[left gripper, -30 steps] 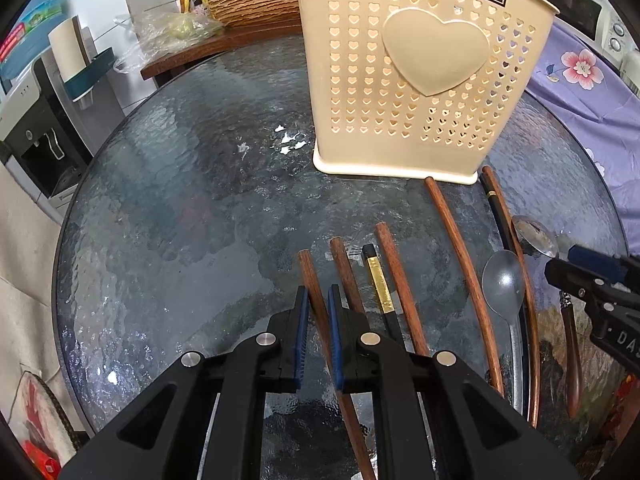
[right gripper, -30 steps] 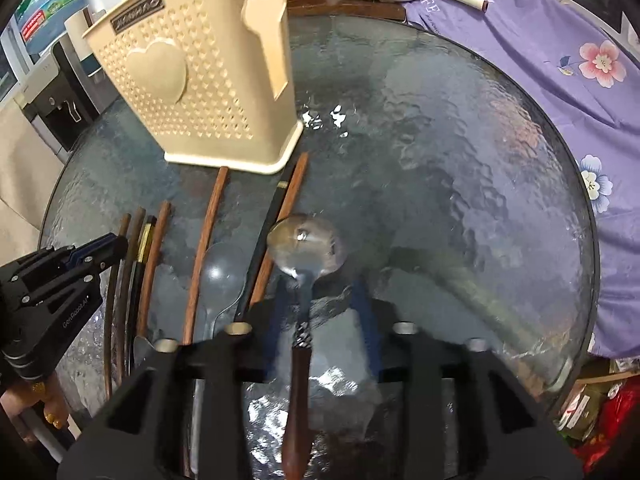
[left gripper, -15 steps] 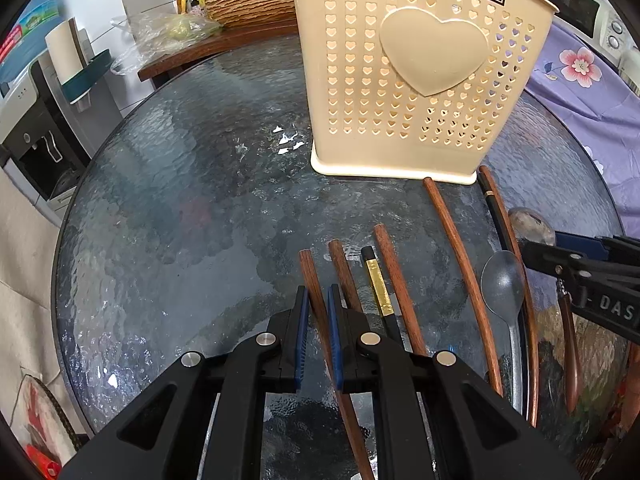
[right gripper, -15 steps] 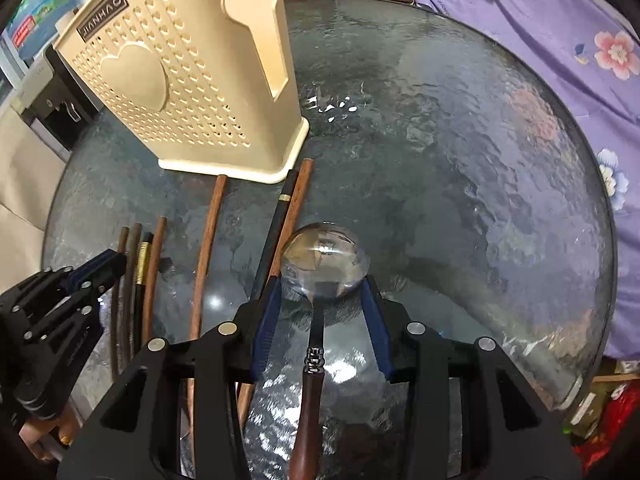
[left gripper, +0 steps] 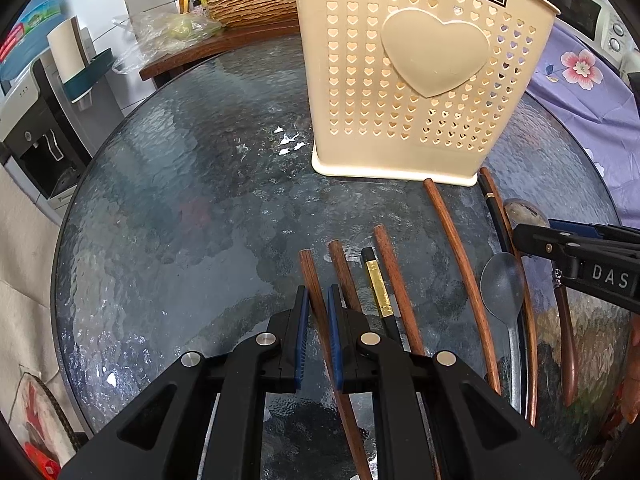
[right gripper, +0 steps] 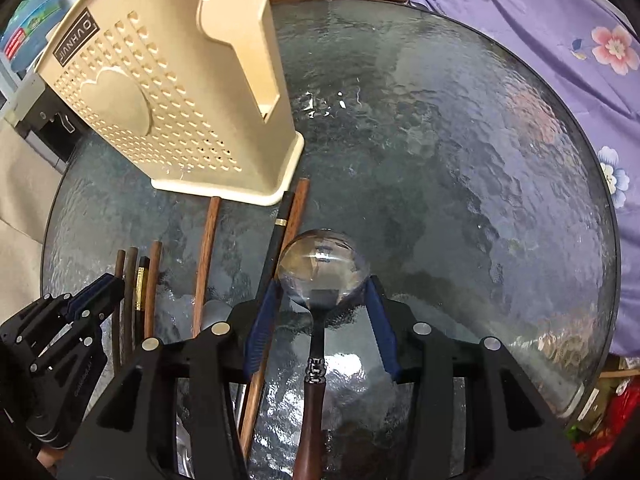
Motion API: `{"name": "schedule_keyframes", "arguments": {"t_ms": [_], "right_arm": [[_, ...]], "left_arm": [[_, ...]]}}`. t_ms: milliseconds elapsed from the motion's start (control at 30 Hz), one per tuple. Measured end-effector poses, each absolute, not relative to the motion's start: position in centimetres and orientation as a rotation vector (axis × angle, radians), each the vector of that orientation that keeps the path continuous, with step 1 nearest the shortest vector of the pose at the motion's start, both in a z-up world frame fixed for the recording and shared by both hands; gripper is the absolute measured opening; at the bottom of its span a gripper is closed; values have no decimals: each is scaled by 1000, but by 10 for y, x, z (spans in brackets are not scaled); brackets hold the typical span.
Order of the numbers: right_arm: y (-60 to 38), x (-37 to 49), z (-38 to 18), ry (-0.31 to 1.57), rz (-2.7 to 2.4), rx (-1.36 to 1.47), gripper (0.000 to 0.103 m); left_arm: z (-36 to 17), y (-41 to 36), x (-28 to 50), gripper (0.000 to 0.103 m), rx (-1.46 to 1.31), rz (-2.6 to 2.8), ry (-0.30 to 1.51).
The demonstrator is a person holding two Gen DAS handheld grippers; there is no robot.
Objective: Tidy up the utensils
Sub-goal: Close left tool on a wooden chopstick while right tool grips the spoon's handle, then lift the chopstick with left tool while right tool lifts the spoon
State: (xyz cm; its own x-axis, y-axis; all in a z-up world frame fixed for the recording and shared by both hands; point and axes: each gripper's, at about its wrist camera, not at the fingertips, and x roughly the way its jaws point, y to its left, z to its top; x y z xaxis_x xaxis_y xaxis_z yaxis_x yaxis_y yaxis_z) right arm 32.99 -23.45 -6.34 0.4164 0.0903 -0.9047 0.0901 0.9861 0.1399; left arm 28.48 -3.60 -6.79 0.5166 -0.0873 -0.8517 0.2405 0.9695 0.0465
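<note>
My left gripper (left gripper: pixel 318 316) is shut on a brown wooden chopstick (left gripper: pixel 312 276) that lies on the round glass table (left gripper: pixel 180 200). Several more brown chopsticks and a black chopstick with a gold band (left gripper: pixel 378 288) lie beside it. Behind them stands a cream perforated utensil basket (left gripper: pixel 420 80), upright. My right gripper (right gripper: pixel 323 282) straddles a wooden-handled metal spoon (right gripper: pixel 320 268) lying on the glass. Its jaws are opening. The spoon's bowl sits between the fingertips and its neck runs back between the pads, which stand clear of it. An all-metal spoon (left gripper: pixel 502 288) lies left of it.
A purple flowered cloth (right gripper: pixel 560 40) hangs past the table's right edge. A wooden side table with a wicker basket (left gripper: pixel 252 0) stands behind, and a water dispenser (left gripper: pixel 36 120) to the left. Bare glass (right gripper: pixel 460 160) stretches right of the basket (right gripper: pixel 168 92).
My right gripper has slid forward along the wooden-handled spoon, so the bowl now sits at its fingertips, and its jaws stand wider. The left gripper and its chopstick have not moved.
</note>
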Motion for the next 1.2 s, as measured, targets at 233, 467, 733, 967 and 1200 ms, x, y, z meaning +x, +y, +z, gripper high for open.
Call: {"name": "schedule_keyframes", "arguments": {"t_ms": [233,467,733,967,1200], "right_arm": [[-229,330,-65,1119,10,145,43],[-233,312,-58,1041,38,138,13],[-242,314,-58,1047,35,163,23],[-249,320,-55,1077,-13,168,37],[-240,322,-65,1094,21,154,36]], "left_arm": [[-68,-36,283,9,152,-191,1009],[-65,-28,283,8,96,-204,1003],[-64,-29,283,8,96,-204,997],[-62,-23,284,8,81,-202,988],[-65,-23,286,8,84,-201,992]]}}
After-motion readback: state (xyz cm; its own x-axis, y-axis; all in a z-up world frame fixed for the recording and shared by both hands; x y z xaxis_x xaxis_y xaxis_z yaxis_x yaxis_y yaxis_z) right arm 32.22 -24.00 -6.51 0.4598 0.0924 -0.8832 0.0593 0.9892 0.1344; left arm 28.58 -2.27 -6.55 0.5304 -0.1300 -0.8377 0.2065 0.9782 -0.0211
